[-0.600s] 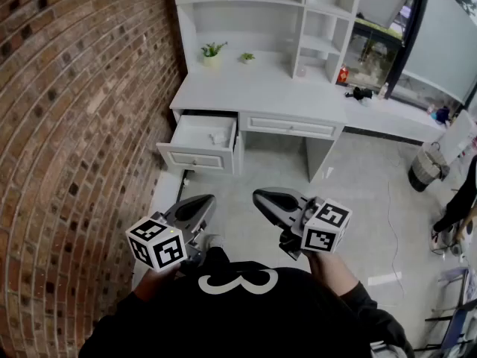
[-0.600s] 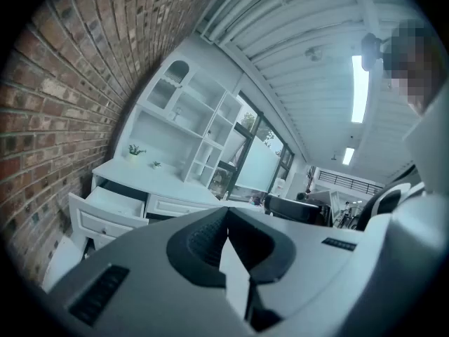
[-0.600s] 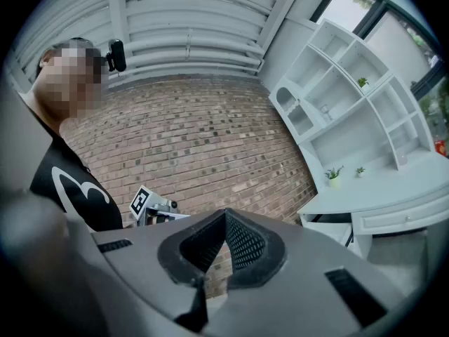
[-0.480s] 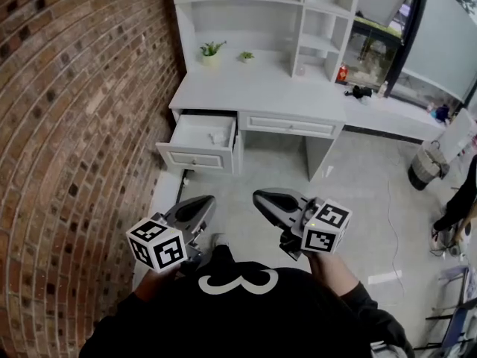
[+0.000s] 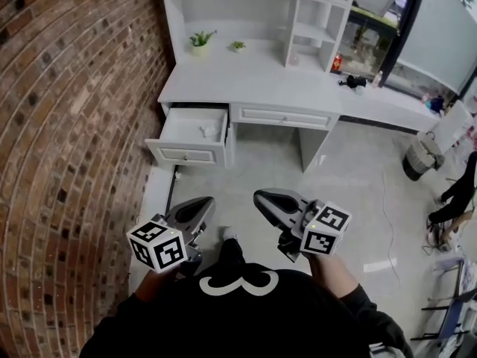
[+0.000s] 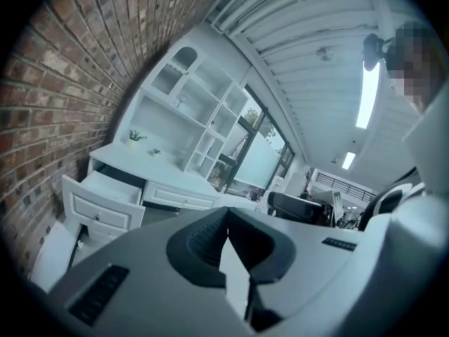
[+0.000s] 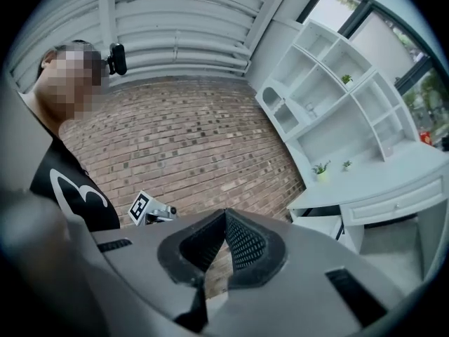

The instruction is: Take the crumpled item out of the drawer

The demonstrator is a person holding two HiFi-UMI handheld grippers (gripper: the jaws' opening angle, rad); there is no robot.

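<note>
A white desk [image 5: 253, 80] stands against the brick wall, and its left drawer [image 5: 165, 154] is pulled open. A small crumpled white item [image 5: 206, 130] lies inside, near the drawer's right side. Both grippers hover low in the head view, well short of the desk and over the floor. My left gripper [image 5: 201, 204] is shut with nothing in it, and my right gripper [image 5: 261, 198] is shut and empty too. In the left gripper view the jaws [image 6: 226, 215] meet, with the open drawer [image 6: 99, 203] far off at the left. The right gripper view shows closed jaws [image 7: 225, 217] aimed at the wall.
A brick wall [image 5: 74, 125] runs along the left. The desk carries two small potted plants [image 5: 199, 42], a black object [image 5: 352, 82] and a closed middle drawer [image 5: 282, 116]. A bin [image 5: 417, 159] and a person [image 5: 456, 198] are at the right.
The desk and drawer have shifted up and left in the head view as the view moved. Both grippers keep the same place and stay shut.
</note>
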